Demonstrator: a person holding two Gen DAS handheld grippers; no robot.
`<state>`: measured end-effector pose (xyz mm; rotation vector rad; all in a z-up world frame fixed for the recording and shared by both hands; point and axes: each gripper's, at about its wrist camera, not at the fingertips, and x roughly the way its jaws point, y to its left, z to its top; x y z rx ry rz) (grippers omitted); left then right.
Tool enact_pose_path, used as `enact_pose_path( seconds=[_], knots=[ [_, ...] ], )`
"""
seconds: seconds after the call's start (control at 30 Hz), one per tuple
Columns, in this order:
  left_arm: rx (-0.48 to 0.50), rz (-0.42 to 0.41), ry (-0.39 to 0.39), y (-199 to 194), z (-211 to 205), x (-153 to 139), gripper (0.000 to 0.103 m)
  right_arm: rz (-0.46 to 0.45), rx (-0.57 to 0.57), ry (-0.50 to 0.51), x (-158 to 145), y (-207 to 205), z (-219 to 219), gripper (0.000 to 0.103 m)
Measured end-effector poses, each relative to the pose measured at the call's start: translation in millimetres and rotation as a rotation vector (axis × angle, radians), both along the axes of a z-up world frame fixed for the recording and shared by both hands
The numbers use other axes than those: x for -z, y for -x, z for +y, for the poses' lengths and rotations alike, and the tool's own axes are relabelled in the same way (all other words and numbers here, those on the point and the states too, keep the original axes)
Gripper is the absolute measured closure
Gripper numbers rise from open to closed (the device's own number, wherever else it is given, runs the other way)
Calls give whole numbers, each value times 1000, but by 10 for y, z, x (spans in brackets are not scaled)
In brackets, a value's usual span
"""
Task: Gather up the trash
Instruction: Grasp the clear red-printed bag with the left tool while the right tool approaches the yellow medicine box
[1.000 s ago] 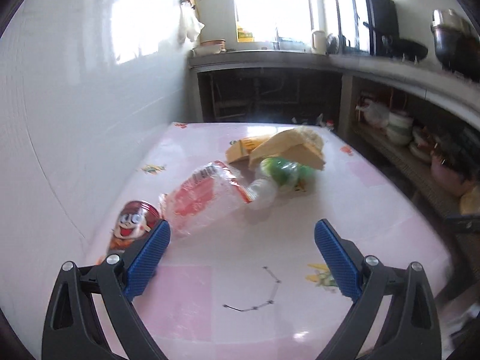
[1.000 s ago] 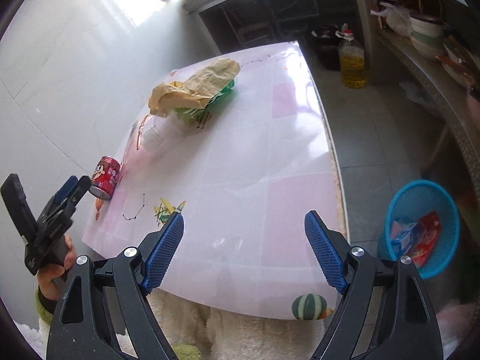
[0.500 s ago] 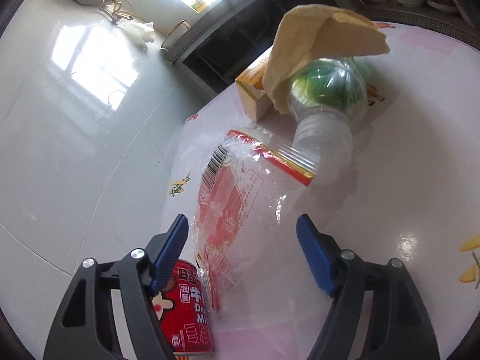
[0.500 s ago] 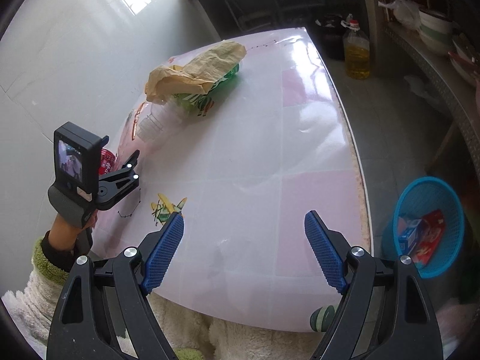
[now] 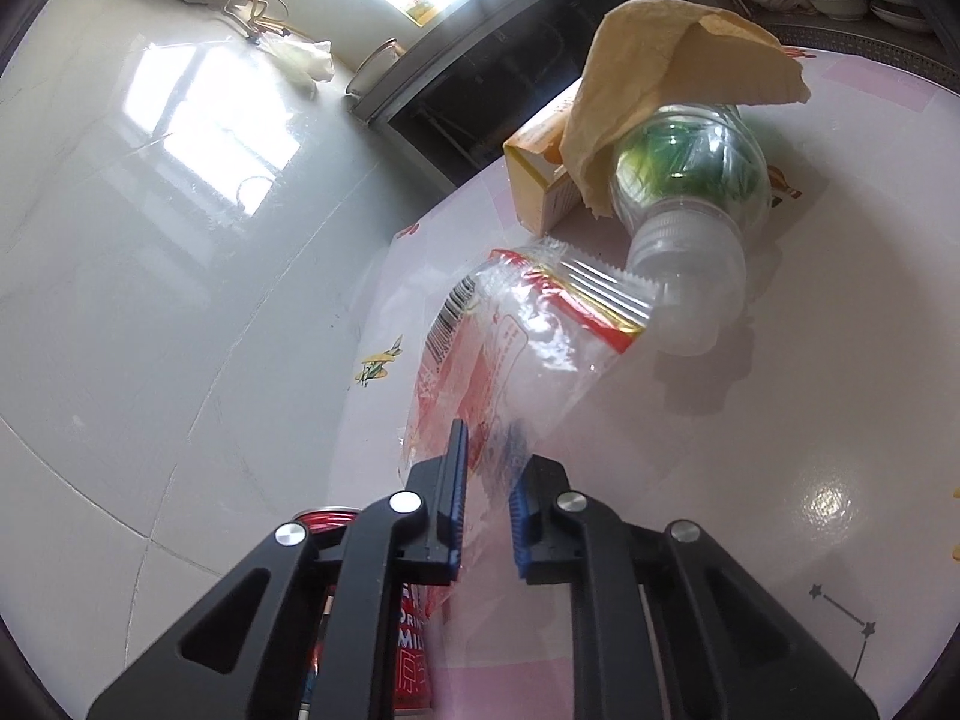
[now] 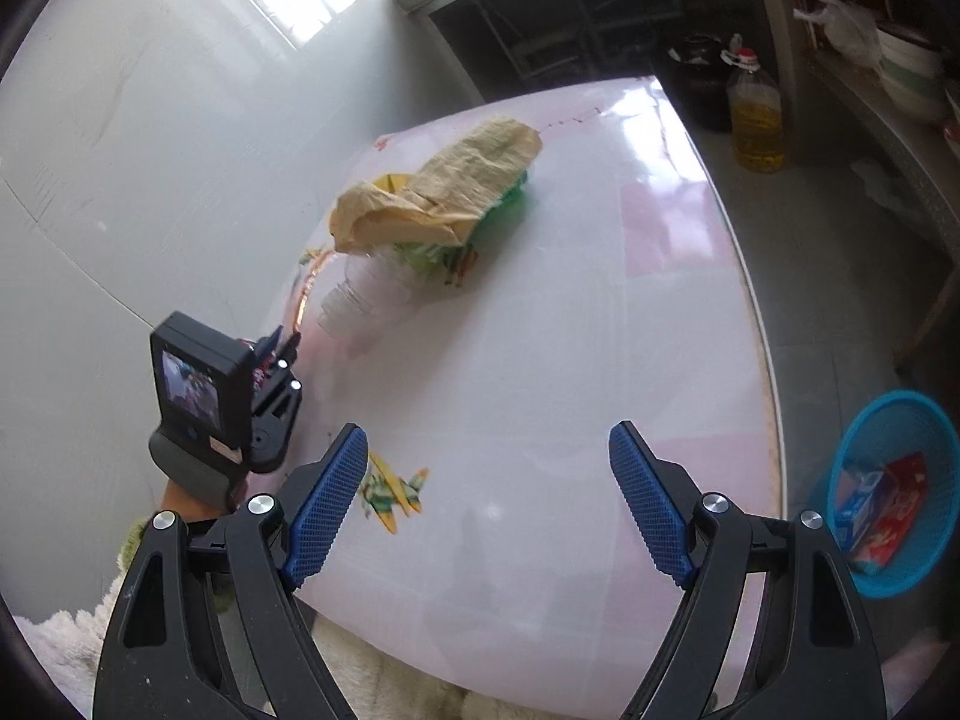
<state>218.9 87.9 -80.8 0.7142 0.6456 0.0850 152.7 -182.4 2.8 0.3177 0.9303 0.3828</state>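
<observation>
The left gripper (image 5: 485, 498) pinches the clear red-printed wrapper (image 5: 516, 354) near the table's wall-side edge, beside a red can (image 5: 372, 618). The right gripper (image 6: 489, 504) hangs spread wide over bare tabletop (image 6: 570, 348); a blue basket (image 6: 888, 480) sits on the floor past the table's far edge

— What stands on the floor past the table's far right corner?
— A cooking-oil bottle (image 6: 755, 114) with a red cap, just beside a dark pot (image 6: 696, 81).
— And along the right wall?
— A shelf with stacked bowls (image 6: 909, 75) and a white plastic bag (image 6: 843, 21).
</observation>
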Motion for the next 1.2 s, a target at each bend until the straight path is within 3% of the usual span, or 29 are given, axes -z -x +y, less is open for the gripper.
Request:
enact_pose_path(
  seconds=[0.23, 0.47, 0.6, 0.7, 0.73, 0.8, 0.97, 1.2],
  knots=[
    [-12, -37, 48, 65, 7, -134, 98, -131, -121, 125, -271, -763, 509, 21],
    [-47, -97, 148, 160, 117, -382, 101, -201, -223, 352, -133, -1222, 1041, 24],
    [-51, -131, 207, 200, 174, -537, 101, -168, -253, 262, -247, -1413, 1110, 24],
    [-51, -138, 238, 231, 186, -575, 101, -106, -269, 225, -405, -1707, 1262, 21],
    [-52, -135, 248, 219, 193, -580, 101, -55, -299, 226, -424, -1853, 1375, 14],
    [-56, -138, 255, 198, 192, -579, 101, 57, -345, 252, -377, -2139, 1611, 11],
    [-70, -153, 306, 188, 223, -619, 101, 300, -353, 434, -5, -2729, 2114, 11],
    [-71, -170, 381, 169, 236, -696, 101, 425, -367, 636, 468, -2994, 2439, 11]
  ],
)
